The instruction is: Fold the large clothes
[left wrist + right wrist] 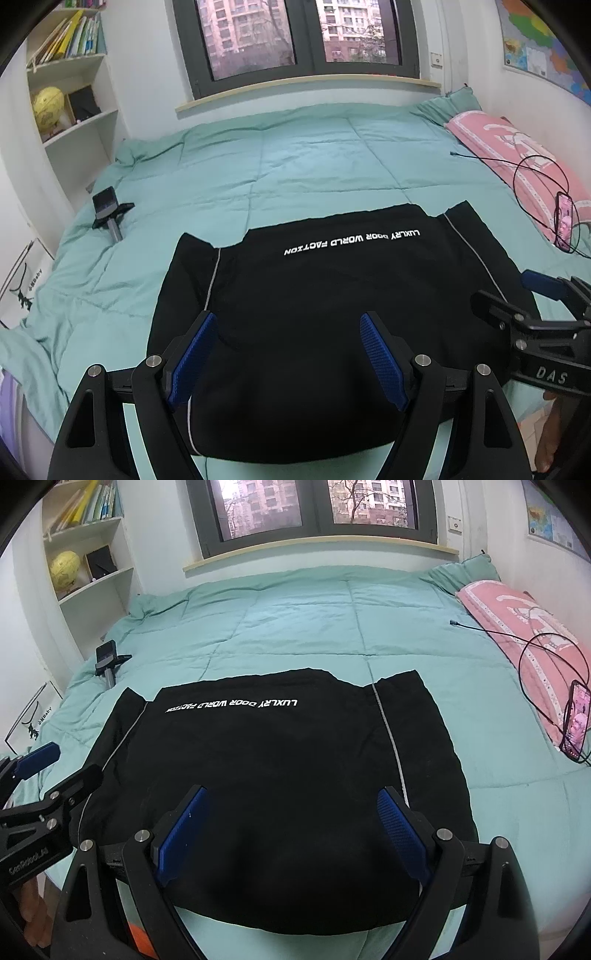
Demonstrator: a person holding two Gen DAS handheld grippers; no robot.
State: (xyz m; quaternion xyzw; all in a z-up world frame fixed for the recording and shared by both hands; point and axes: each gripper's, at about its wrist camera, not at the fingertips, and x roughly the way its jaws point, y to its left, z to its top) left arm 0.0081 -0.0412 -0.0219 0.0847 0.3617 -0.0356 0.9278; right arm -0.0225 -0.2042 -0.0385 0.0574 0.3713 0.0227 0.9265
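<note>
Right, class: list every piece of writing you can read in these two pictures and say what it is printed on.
"LUXLRY DOOR WORLD FACTION", upside down: black garment.
"DAS": right gripper, seen from the left.
Lettering on the left gripper, seen from the right: too blurred.
Poster text, book spines, wall map: too small.

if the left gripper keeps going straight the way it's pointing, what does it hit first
Most likely the black garment: the open left gripper hangs over its near part, aimed across it toward the white lettering. Height above the cloth is unclear.
</note>
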